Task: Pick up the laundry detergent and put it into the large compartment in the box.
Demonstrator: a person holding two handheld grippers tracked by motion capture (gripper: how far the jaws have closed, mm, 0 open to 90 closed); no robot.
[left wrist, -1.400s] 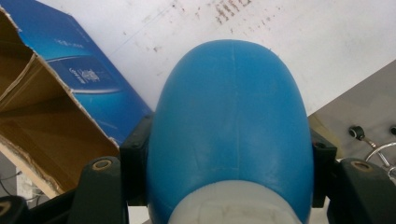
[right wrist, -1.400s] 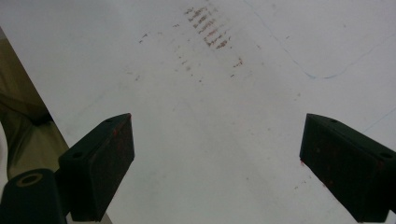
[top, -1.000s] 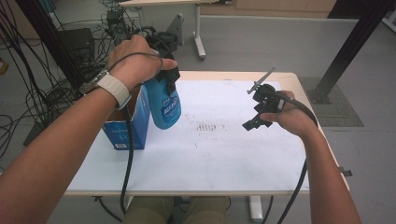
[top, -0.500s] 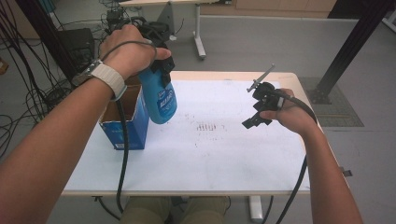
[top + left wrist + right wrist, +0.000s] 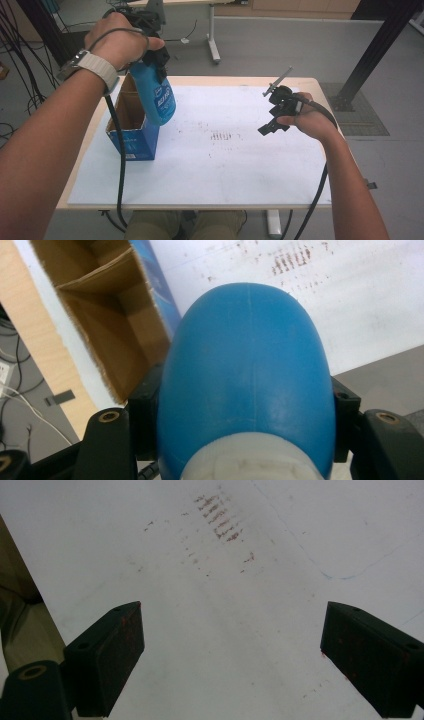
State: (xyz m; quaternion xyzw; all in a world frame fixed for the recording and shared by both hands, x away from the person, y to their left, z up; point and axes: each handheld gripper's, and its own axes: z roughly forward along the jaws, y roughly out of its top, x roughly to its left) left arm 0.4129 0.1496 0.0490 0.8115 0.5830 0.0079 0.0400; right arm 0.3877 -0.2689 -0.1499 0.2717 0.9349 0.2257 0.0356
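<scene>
A blue plastic bottle (image 5: 158, 98) with a white collar hangs in the air, my left gripper (image 5: 154, 61) shut on its neck. It is tilted, with its base over the right edge of an open blue cardboard box (image 5: 131, 131). In the left gripper view the bottle (image 5: 247, 375) bulges between the two jaws of my left gripper (image 5: 245, 412), and the box's brown inside (image 5: 105, 315) lies below to the left. My right gripper (image 5: 271, 109) hovers over the right of the table, open with nothing in it. In its own view my right gripper (image 5: 232, 630) has its jaws wide apart.
A white sheet (image 5: 225, 170) covers the wooden table and carries a patch of brown smudges (image 5: 222, 136) near its middle, also visible as smudges (image 5: 220, 517) ahead of the right jaws. Cables trail off the table's near edge. Table legs and a black post stand on the grey floor beyond.
My left hand has lifted the blue bottle and carried it left and farther away, from beside the box to above its right edge. The right hand has stayed put.
</scene>
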